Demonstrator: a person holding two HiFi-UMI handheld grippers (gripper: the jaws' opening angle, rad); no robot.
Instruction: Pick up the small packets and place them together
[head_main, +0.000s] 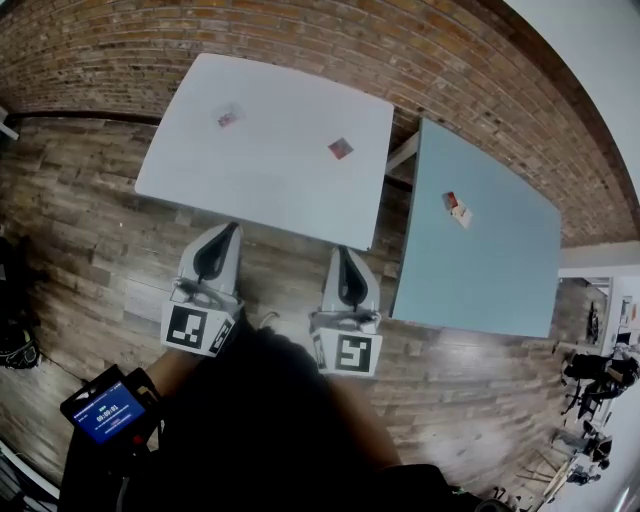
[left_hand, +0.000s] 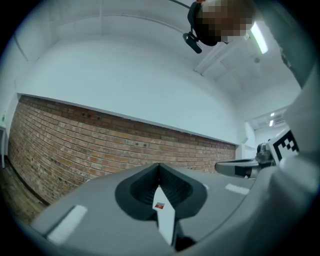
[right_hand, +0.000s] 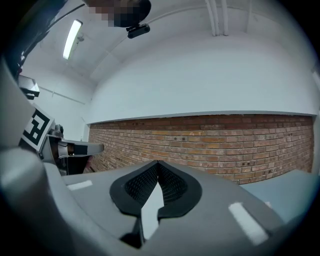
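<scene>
Two small packets lie on the white table (head_main: 200, 170): a pinkish packet (head_main: 228, 118) at the far left and a red packet (head_main: 340, 148) further right. A red-and-white pair of packets (head_main: 457, 207) rests on the blue table (head_main: 490, 280) to the right. My left gripper (head_main: 232, 228) and right gripper (head_main: 341, 251) hover side by side over the white table's near edge, both shut and empty. In the left gripper view the left gripper (left_hand: 160, 167) has its jaws closed, and a red packet (left_hand: 159, 205) shows through the slit below. The right gripper (right_hand: 158, 164) is closed too.
A brick wall (head_main: 300, 40) runs behind both tables, over a wooden floor (head_main: 90, 230). A narrow gap (head_main: 400, 160) separates the tables. A device with a blue screen (head_main: 106, 409) sits at my lower left. Office clutter (head_main: 595, 380) stands at the far right.
</scene>
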